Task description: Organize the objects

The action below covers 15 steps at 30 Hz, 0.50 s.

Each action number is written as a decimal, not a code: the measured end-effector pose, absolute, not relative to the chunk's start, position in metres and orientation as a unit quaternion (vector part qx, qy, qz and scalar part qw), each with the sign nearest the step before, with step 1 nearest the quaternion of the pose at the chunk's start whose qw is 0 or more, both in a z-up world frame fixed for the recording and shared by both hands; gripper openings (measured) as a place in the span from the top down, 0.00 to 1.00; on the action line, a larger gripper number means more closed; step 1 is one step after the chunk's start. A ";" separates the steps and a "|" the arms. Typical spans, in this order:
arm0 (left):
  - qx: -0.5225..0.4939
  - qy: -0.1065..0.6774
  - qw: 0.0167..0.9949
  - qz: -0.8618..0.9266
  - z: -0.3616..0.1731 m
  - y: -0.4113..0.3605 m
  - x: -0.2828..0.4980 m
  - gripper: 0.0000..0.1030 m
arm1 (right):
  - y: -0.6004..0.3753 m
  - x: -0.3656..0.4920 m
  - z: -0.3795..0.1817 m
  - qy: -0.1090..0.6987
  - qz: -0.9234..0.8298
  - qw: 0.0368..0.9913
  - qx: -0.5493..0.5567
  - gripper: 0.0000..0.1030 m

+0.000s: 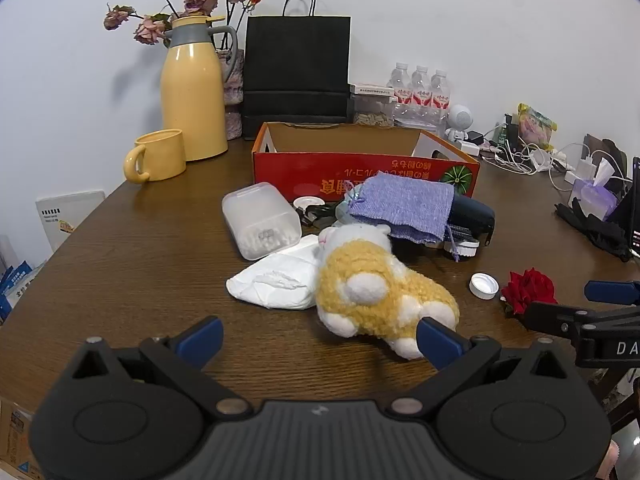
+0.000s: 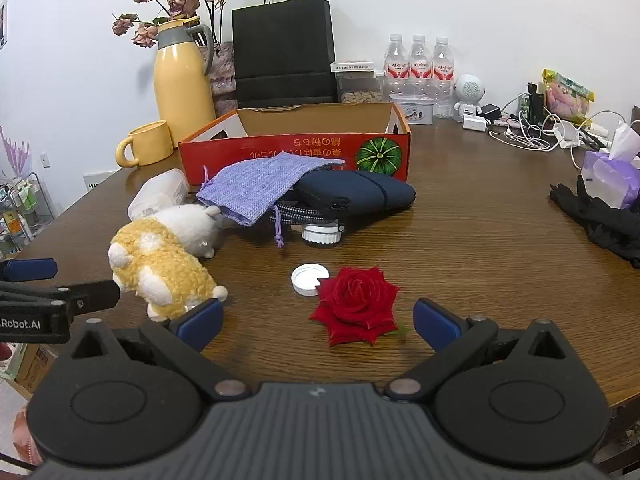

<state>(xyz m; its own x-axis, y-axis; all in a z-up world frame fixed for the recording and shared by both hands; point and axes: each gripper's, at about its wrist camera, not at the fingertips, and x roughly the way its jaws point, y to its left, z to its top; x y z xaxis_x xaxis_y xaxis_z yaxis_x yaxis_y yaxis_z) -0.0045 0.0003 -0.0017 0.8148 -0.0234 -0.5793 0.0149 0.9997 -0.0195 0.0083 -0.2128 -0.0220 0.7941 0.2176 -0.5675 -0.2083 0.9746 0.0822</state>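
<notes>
Near the table's front edge, between my wide-open right claw (image 2: 318,322), lies the red rose (image 2: 357,305), touching a white cap (image 2: 309,279). My left claw (image 1: 318,340), equally spread and empty, hangs by the plush toy (image 1: 380,286). Beyond waits the red box (image 2: 296,152). I judge petals crush easily, so I should close gently, low, sparing the cap. Whatever lies under the purple pouch (image 2: 260,186) stays hidden.

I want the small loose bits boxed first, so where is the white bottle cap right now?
The white bottle cap lies open side up on the wooden table, touching the red rose at its left, in front of the navy pouch, right of the plush toy.
</notes>
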 end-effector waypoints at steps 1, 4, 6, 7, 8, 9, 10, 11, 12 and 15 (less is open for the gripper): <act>-0.007 0.303 0.953 -0.011 -0.002 0.000 -0.005 0.00 | -0.213 0.008 -0.022 0.300 0.113 0.947 0.008 0.00; -0.008 0.303 0.953 -0.011 -0.002 0.000 -0.006 0.00 | -0.213 0.007 -0.022 0.300 0.114 0.947 0.008 0.00; -0.008 0.303 0.953 -0.011 -0.002 0.001 -0.005 0.00 | -0.213 0.007 -0.022 0.300 0.116 0.947 0.009 0.00; -0.008 0.303 0.953 -0.011 -0.002 0.000 -0.005 0.00 | -0.213 0.007 -0.022 0.300 0.115 0.947 0.008 0.00; -0.008 0.303 0.953 -0.012 -0.002 0.001 -0.005 0.00 | -0.213 0.007 -0.022 0.300 0.115 0.947 0.009 0.00; -0.007 0.302 0.953 -0.012 -0.002 0.000 -0.005 0.00 | -0.213 0.007 -0.022 0.300 0.115 0.947 0.009 0.00; -0.007 0.301 0.953 -0.013 -0.002 0.000 -0.006 0.00 | -0.213 0.007 -0.022 0.300 0.115 0.947 0.009 0.00; -0.007 0.301 0.954 -0.014 -0.002 0.000 -0.006 0.00 | -0.213 0.007 -0.022 0.300 0.116 0.947 0.008 0.00; -0.007 0.300 0.954 -0.014 -0.003 0.000 -0.006 0.00 | -0.213 0.007 -0.022 0.300 0.116 0.947 0.008 0.00; -0.006 0.299 0.954 -0.013 -0.003 0.000 -0.006 0.00 | -0.213 0.007 -0.022 0.300 0.116 0.947 0.009 0.00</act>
